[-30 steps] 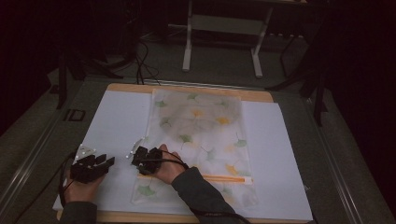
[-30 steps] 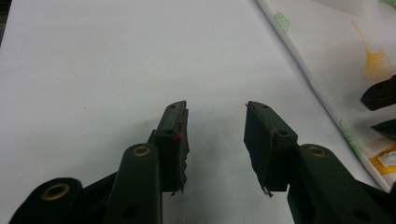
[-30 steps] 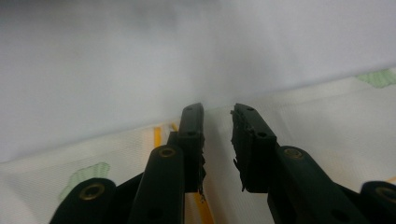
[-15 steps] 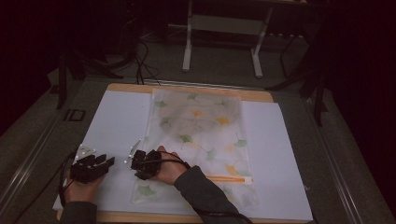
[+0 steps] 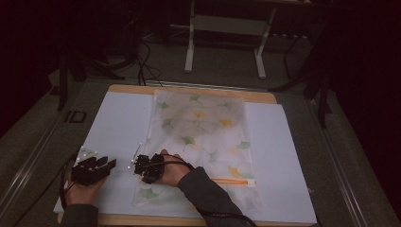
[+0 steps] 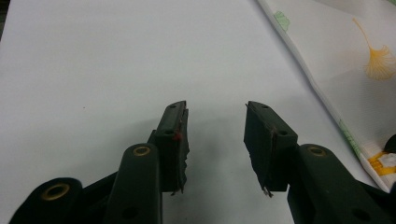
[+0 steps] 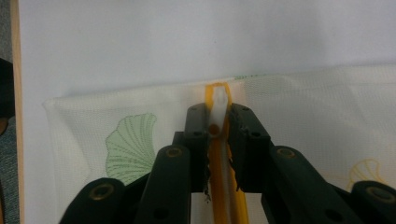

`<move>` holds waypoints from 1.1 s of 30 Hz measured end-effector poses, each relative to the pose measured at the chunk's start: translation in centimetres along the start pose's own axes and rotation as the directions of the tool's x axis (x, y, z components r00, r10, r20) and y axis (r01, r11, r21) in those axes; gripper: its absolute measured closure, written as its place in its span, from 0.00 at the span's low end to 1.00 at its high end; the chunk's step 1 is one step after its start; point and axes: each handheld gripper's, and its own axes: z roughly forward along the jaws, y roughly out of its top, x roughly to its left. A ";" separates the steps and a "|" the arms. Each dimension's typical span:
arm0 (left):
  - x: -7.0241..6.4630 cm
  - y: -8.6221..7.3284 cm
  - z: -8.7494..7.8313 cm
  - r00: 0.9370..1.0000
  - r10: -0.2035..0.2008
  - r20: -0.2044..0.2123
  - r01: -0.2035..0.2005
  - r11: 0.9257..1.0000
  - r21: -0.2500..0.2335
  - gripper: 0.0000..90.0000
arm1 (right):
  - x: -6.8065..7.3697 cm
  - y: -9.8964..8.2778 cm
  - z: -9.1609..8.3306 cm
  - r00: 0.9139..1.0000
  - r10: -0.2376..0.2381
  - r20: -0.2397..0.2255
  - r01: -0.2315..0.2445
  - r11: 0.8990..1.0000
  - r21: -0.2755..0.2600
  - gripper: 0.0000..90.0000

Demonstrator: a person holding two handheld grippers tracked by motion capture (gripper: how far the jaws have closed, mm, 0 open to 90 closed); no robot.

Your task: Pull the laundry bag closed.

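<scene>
A white mesh bag printed with ginkgo leaves lies flat on the white sheet. An orange zipper crosses its near end. At the bag's near left corner my right gripper has just been closing its jaws. They are now shut on the white zipper pull at the end of the orange zipper, with the right gripper pointing at the bag's edge. To its left my left gripper rests over bare sheet. That left gripper is open with nothing between its pads, the bag's edge off to its right.
The white sheet covers a wooden tabletop whose far and near edges show. Beyond the table stands a metal frame with two legs, with cables on the dark floor. A cable trails from each gripper toward the near edge.
My right hand and gripper have slid slightly toward the near edge at the bag's corner. The left gripper has stayed where it was.
</scene>
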 end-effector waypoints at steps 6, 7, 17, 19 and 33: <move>0.0 0.0 0.0 1.000 0.002 0.002 -0.002 1.000 0.001 0.66 | 0.5 0.8 0.3 0.996 -0.068 0.054 0.065 0.996 0.056 0.92; 0.0 0.0 0.0 1.000 0.003 0.002 -0.003 1.000 0.001 0.66 | 0.6 0.9 0.4 0.995 -0.079 0.058 0.075 0.995 0.066 0.92; -0.1 0.0 -0.2 1.000 0.004 0.014 -0.004 1.000 0.002 0.66 | 0.7 0.2 0.2 0.993 -0.100 0.058 0.098 0.995 0.028 0.94; -0.2 0.0 -0.3 1.000 0.003 0.020 -0.003 1.000 -0.001 0.66 | 0.7 0.0 0.1 0.993 -0.101 0.061 0.100 0.995 0.016 0.94; -0.8 0.0 -0.7 0.998 -0.003 0.068 0.003 1.000 -0.004 0.66 | 0.9 -0.2 -0.6 0.992 -0.103 0.072 0.104 0.994 -0.015 0.94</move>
